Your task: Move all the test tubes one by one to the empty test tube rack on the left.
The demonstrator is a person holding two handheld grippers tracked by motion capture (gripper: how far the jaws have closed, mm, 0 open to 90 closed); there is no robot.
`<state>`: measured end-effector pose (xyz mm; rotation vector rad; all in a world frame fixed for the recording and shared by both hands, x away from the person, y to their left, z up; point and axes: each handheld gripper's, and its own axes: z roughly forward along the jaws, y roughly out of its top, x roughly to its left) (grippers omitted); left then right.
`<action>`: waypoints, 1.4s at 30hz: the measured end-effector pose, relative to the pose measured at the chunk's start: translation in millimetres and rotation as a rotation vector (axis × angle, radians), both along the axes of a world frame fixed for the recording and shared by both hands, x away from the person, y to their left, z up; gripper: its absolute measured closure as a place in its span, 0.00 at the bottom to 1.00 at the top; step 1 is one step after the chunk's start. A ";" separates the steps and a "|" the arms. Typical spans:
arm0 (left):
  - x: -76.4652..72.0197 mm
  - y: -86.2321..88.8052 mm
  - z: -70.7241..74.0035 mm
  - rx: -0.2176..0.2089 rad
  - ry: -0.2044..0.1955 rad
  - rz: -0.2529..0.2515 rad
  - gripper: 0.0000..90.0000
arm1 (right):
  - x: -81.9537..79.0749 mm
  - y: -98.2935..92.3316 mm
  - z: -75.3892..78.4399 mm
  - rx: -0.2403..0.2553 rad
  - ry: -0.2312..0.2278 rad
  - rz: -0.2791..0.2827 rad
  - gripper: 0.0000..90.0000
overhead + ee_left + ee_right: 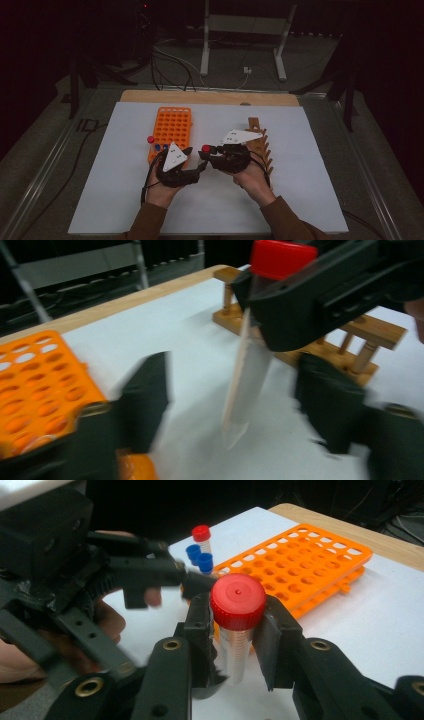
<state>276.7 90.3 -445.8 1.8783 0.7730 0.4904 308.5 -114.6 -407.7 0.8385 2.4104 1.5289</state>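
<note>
A clear tube with a red cap (237, 600) stands upright between the jaws of my right gripper (235, 640), which is shut on it just under the cap. From the high view the cap (205, 148) sits between my two hands above the white mat. My left gripper (235, 405) faces it. Its two black jaws stand on either side of the tube's lower body (247, 385) without touching it. Above, the right gripper (310, 305) holds the tube's top. The left gripper (199, 167) is close beside the right gripper (210, 154).
An orange tube rack (172, 125) lies left of centre, with one red-capped tube (150, 139) and two blue-capped tubes (159, 147) at its near left corner. A wooden peg rack (260, 142) lies just right of my right hand. The white mat (300, 200) covers the table.
</note>
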 end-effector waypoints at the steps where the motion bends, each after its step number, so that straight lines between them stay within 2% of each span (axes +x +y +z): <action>1: -0.2 -0.2 -0.4 -0.002 0.002 -0.010 0.52 | -0.3 0.8 -0.2 0.000 0.003 0.004 0.78; 3: -0.4 -0.8 -0.7 0.005 0.003 -0.025 0.64 | -0.5 2.0 -0.9 -0.002 0.007 0.014 0.78; 7: -0.5 -1.4 -1.7 0.003 0.010 -0.038 0.79 | -1.1 3.6 -1.9 -0.002 0.011 0.025 0.78; 11: -1.6 -1.7 -1.4 0.000 0.007 -0.053 0.82 | -0.9 3.2 -1.8 0.005 0.015 0.027 0.78; 18: -0.3 5.8 -1.4 -0.029 0.018 -0.029 0.83 | 1.9 -8.3 0.8 0.066 0.017 0.040 0.48; 21: -0.4 10.8 0.1 -0.047 0.018 -0.017 0.84 | 3.0 -15.1 2.1 0.072 -0.003 0.009 0.37; 26: -1.5 21.0 4.1 -0.060 0.016 -0.003 0.84 | 5.1 -28.1 -1.6 0.044 -0.047 -0.088 0.17; 30: -2.9 31.8 9.6 -0.079 0.007 0.014 0.84 | 9.2 -41.0 -8.5 0.030 -0.055 -0.148 0.09; 32: -3.4 36.8 12.1 -0.092 0.005 0.018 0.83 | 10.6 -47.2 -11.7 0.000 -0.072 -0.190 0.06; 35: -3.8 45.9 15.8 -0.102 0.003 0.024 0.83 | 11.6 -56.9 -14.7 -0.016 -0.081 -0.232 0.04; 42: -4.2 67.9 22.7 -0.134 -0.014 0.076 0.83 | 10.5 -81.8 -17.7 0.000 -0.084 -0.313 0.00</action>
